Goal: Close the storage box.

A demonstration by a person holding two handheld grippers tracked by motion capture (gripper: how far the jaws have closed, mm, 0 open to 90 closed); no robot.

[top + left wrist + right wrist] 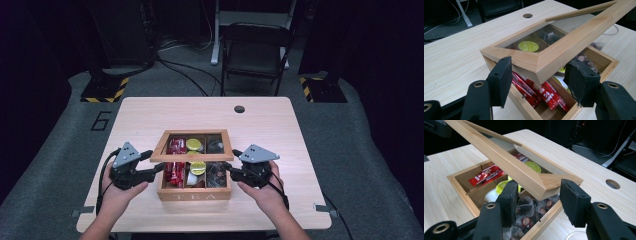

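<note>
High view: a wooden tea box point(195, 192) stands near the front middle of the table point(150, 112), its glass-paned lid point(192, 145) raised and hinged at the far side. The left gripper point(152, 167) holds at the lid's left front corner, the right gripper point(231, 167) at the right one. "TEA" is readable on the box's near wall.

Left gripper view: the jaws straddle the lid's corner, with the frame point(554, 53) between the pads; whether they press I cannot tell. Red sachets point(541, 93) lie below, their print too small to read.

Right gripper view: the same, jaws parted round the other corner point(549, 183).

The lid looks stiff and light, but its pane is fragile; the wooden frame corners seem the safest hold.
</note>
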